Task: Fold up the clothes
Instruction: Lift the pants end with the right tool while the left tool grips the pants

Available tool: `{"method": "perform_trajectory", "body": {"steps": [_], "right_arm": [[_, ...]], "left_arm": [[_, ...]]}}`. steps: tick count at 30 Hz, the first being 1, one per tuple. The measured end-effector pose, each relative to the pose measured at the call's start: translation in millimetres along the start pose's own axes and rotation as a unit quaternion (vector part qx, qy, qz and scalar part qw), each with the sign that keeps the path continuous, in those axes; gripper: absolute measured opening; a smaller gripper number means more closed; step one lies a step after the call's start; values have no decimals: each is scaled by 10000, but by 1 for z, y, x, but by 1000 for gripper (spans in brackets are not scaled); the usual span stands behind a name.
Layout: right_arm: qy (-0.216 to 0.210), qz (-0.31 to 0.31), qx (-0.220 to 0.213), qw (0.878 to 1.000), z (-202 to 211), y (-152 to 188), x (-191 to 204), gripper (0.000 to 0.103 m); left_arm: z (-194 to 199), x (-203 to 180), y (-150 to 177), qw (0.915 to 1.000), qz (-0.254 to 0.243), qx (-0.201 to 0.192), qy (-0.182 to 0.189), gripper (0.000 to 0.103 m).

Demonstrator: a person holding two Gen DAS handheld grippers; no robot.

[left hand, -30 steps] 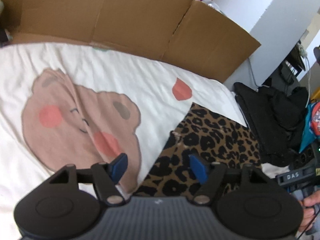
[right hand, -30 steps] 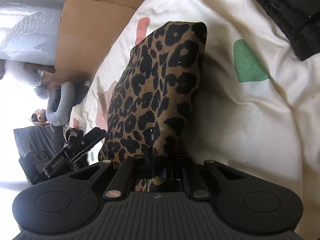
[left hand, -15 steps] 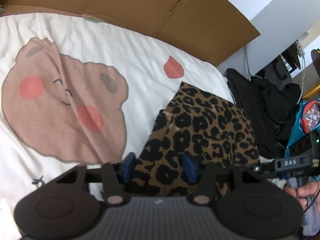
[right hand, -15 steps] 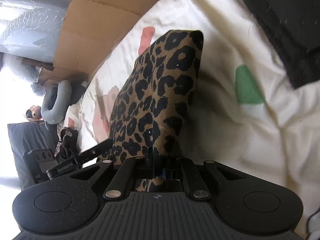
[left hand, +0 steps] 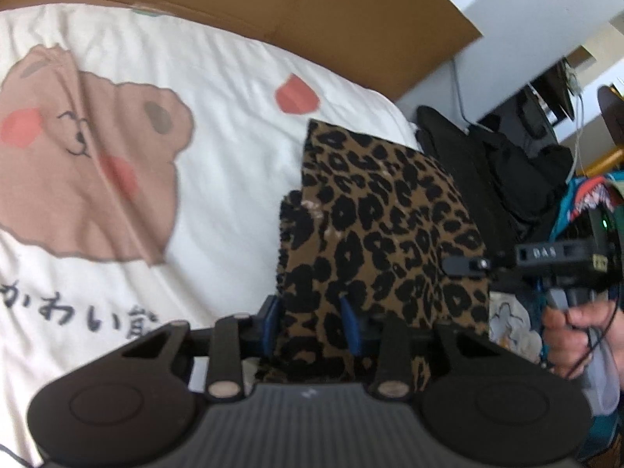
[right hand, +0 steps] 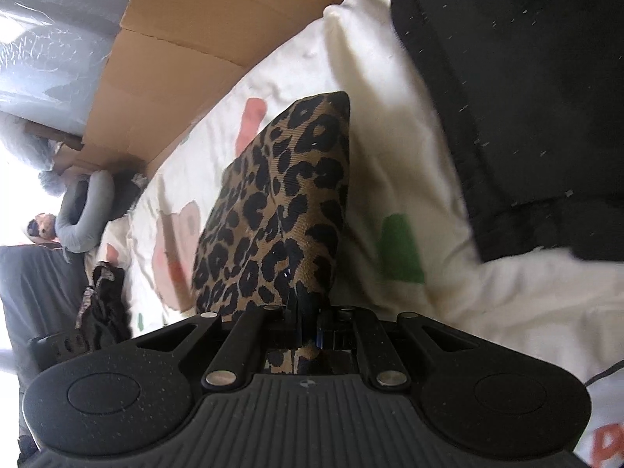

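1. Jaws of the left gripper (left hand: pixel 310 325) are closing, with the near left corner of the leopard-print garment (left hand: pixel 374 230) between the blue pads; whether they already press the cloth I cannot tell.
2. Jaws of the right gripper (right hand: pixel 308 323) are pressed together, pinching the garment's near right corner (right hand: pixel 280 210).
3. The garment runs away from both grippers towards the bed's far edge by the cardboard (left hand: pixel 351 11). Its long axis points along the grippers, its far end resting on the cartoon bear bedsheet (left hand: pixel 218 156).
4. Each hand has its own near corner, so neither is nearer.
5. Judged next: carry the near edge over to the far end, once the left grip is firm.
6. A black garment (right hand: pixel 526 97) lies just beside it, towards the bed's right edge.
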State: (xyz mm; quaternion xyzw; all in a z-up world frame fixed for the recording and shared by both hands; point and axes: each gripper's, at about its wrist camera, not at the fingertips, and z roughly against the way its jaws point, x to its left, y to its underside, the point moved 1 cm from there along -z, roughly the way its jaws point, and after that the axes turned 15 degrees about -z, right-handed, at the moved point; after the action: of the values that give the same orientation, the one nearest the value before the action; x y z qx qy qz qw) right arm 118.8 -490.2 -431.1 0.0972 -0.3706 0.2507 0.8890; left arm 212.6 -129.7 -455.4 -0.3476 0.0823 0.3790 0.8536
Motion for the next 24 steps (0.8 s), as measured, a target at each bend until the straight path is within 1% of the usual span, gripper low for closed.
{"method": "perform_trajectory", "body": {"steps": [4, 6, 8, 10, 11, 12, 14, 16, 19, 24], "right_arm": [[33, -22, 6, 10000, -1, -1, -3, 4], [34, -49, 3, 10000, -2, -1, -5, 4], [25, -58, 2, 10000, -3, 0, -6, 4], [15, -57, -6, 10000, -3, 1, -7, 4], [12, -54, -12, 10000, -3, 1, -6, 4], [13, -48, -13, 10000, -3, 1, -6, 4], [17, -36, -15, 10000, -3, 1, -6, 4], [20, -23, -17, 10000, -3, 1, -6, 4], [17, -7, -24, 10000, -3, 1, -6, 4], [-2, 11, -14, 10000, -3, 1, -7, 4]], "left_arm": [[3, 0, -5, 10000, -47, -5, -4, 34], [5, 1, -9, 9999, -139, -53, -17, 37], [5, 3, -15, 9998, -152, -84, -45, 57], [4, 5, -21, 9999, -106, -121, -52, 70], [2, 6, -24, 9999, -71, -144, -55, 72], [0, 7, -28, 9999, -32, -162, -46, 73], [-9, 9, -33, 9998, 61, -167, 86, 74], [-19, 11, -37, 9996, 159, -104, 198, 74], [-31, 13, -40, 9994, 225, -8, 258, 74], [-40, 19, -44, 9982, 401, 2, 441, 74]]}}
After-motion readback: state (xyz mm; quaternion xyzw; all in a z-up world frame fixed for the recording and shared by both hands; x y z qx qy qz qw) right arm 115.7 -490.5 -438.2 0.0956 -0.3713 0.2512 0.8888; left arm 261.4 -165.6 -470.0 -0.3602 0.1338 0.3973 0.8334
